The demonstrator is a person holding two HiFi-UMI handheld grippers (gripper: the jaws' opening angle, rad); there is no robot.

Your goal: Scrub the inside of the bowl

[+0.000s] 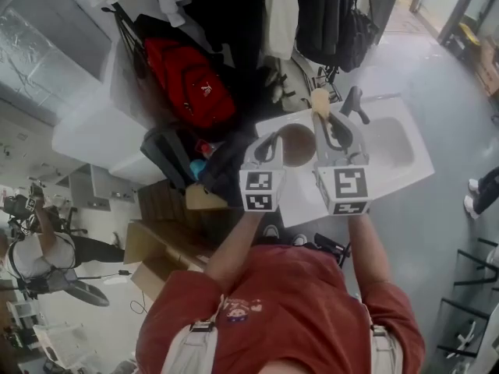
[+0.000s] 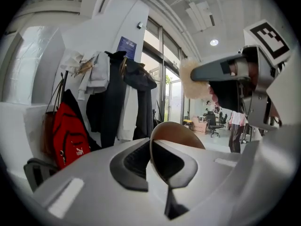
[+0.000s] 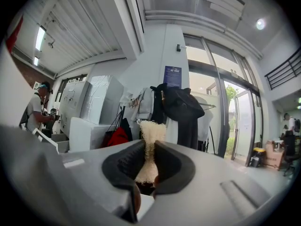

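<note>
Over the white sink, my left claw is pinched tight on the rim of the round brown bowl, holding it up in the air. My right claw is clamped on a fluffy cream scrubbing pad. From the left claw's camera, that pad sits near the bowl, up above its rim, with a gap between them.

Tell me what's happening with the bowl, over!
Left gripper shut on bowl rim. Right gripper shut on scrubber. Scrubber not in bowl yet; nothing between them. Over.
</note>
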